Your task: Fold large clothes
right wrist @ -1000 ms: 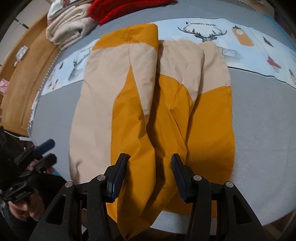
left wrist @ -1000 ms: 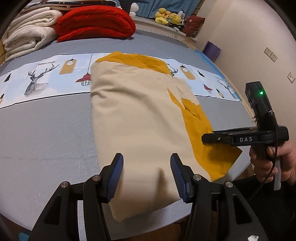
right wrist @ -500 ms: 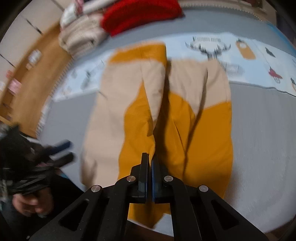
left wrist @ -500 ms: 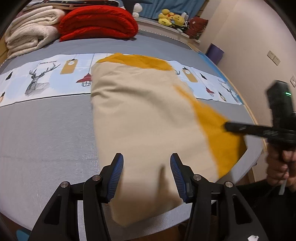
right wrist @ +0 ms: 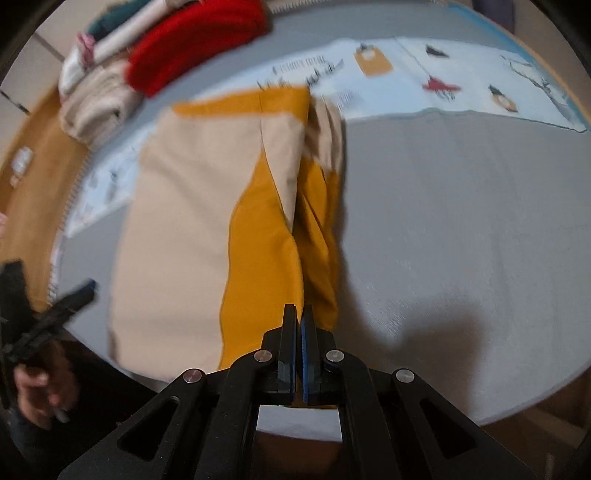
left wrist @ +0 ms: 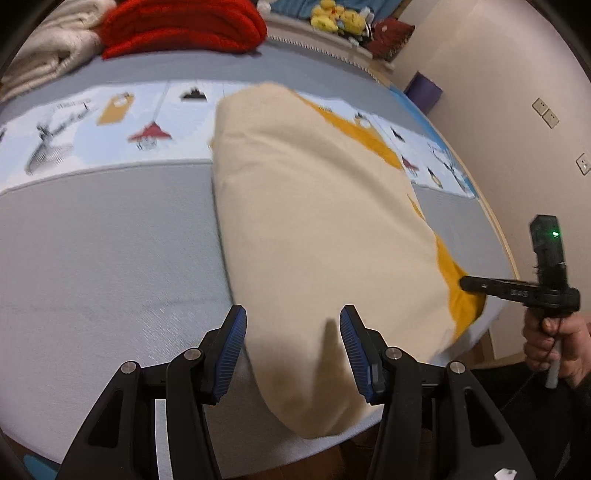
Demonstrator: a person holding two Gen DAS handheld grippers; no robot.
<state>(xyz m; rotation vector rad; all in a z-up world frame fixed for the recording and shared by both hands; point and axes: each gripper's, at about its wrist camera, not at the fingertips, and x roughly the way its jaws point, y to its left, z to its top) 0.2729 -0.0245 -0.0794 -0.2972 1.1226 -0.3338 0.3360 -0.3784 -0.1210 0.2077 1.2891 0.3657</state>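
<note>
A large beige and mustard garment (left wrist: 317, 221) lies lengthwise on the grey bed (left wrist: 103, 251). My left gripper (left wrist: 293, 332) hovers open over its near beige end, the cloth showing between the blue pads (left wrist: 234, 339) without being pinched. My right gripper (right wrist: 299, 321) is shut on the garment's mustard fabric (right wrist: 258, 266) at the near edge, and the cloth bunches into a ridge running away from the jaws. In the left wrist view the right gripper (left wrist: 467, 283) sits at the garment's mustard corner, held by a hand (left wrist: 550, 343). The left gripper (right wrist: 83, 293) shows blurred at the right wrist view's left edge.
A red folded blanket (left wrist: 177, 26) and cream blankets (left wrist: 48, 62) are stacked at the bed's far end, with plush toys (left wrist: 336, 18) behind. A printed strip (left wrist: 110, 122) crosses the bed under the garment. The wall (left wrist: 498, 74) stands close on the right; the bed's near edge (left wrist: 110, 454) is just below the grippers.
The right gripper shut on the mustard fabric and moved sideways with it. The garment's right part has been drawn in and the garment looks narrower. The left gripper stayed open.
</note>
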